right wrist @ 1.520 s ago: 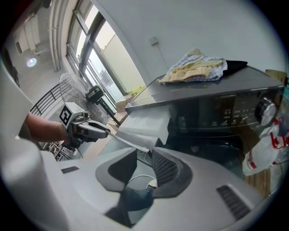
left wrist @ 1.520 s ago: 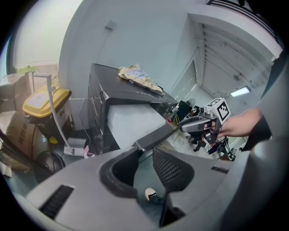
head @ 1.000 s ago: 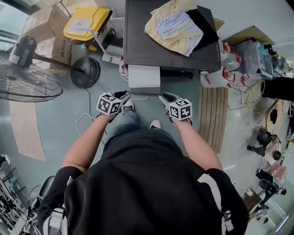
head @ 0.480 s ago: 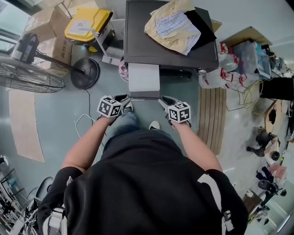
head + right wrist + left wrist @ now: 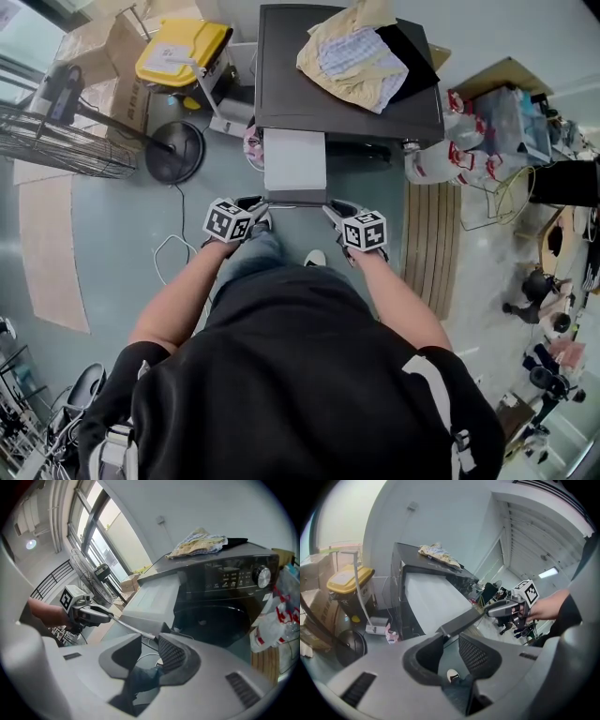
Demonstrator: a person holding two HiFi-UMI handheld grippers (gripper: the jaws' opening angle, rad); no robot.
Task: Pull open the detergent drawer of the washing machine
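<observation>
**Drawer out, a claw at each front corner**

In the head view I see the dark washing machine (image 5: 347,103) at the top of the picture, with a heap of pale and black clothes (image 5: 361,52) on its lid. The detergent drawer (image 5: 294,164), a light grey slab, juts well out of the machine's front, on the left as that view shows it, and reaches toward me.

My left claw (image 5: 260,203) sits at the drawer's front left corner. In the left gripper view the end of the front lip lies between the jaw tips, and the jaws are partly closed and clenched on it.

My right claw (image 5: 330,207) sits at the front right corner. Its jaws have just been opening. The lip's end only touches the tip of the mesh pad (image 5: 172,654), and the other pad stands clear, so this claw is released.

A round control knob (image 5: 262,577) shows on the machine's dark panel.
</observation>
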